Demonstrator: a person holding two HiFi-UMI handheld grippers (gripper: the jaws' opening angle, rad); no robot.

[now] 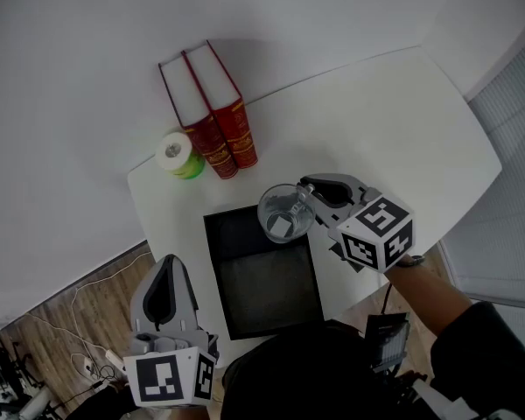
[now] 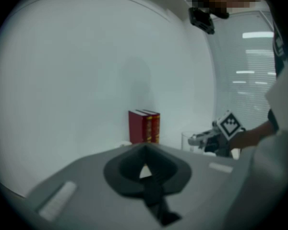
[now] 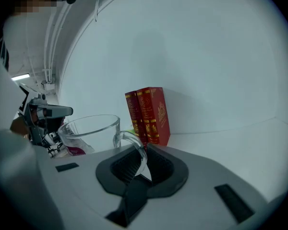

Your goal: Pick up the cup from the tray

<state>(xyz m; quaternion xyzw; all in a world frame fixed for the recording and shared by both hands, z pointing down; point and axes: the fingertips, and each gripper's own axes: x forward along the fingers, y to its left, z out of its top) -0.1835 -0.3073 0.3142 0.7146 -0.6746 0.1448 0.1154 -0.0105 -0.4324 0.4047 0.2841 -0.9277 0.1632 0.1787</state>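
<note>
Mid-lift: cup pinched by handle between right gripper narrow jaws, above tray. Left gripper jaws together, empty. Next, hold level.

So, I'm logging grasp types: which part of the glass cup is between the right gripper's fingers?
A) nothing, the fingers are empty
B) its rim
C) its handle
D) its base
C: in the right gripper view, the clear handle of the glass cup runs down into the right gripper, which is closed on it.
</note>
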